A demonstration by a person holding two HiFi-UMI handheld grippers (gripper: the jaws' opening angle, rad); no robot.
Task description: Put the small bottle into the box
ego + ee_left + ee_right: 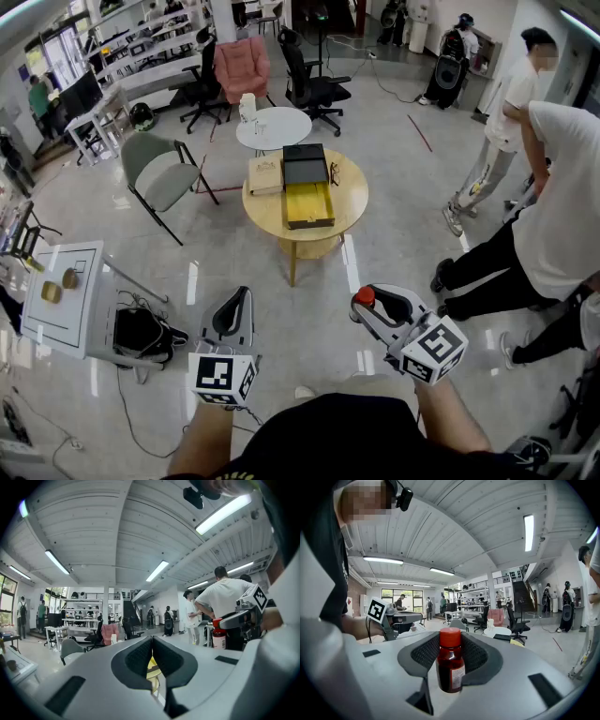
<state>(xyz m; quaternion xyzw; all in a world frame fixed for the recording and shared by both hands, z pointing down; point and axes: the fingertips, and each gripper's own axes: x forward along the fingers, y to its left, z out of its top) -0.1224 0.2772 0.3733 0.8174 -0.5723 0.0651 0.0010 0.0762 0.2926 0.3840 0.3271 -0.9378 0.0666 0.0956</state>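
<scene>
Head view: grey chair (159, 173) near round table (353, 202) with box (308, 206)

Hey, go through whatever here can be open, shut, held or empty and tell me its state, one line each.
left claw: shut, nothing between its jaws.
right claw: shut on the small bottle.
small bottle: red cap on, upright, held in the right claw.
box: open on the round table, yellow inside looks empty.
wooden case: looks shut.
</scene>
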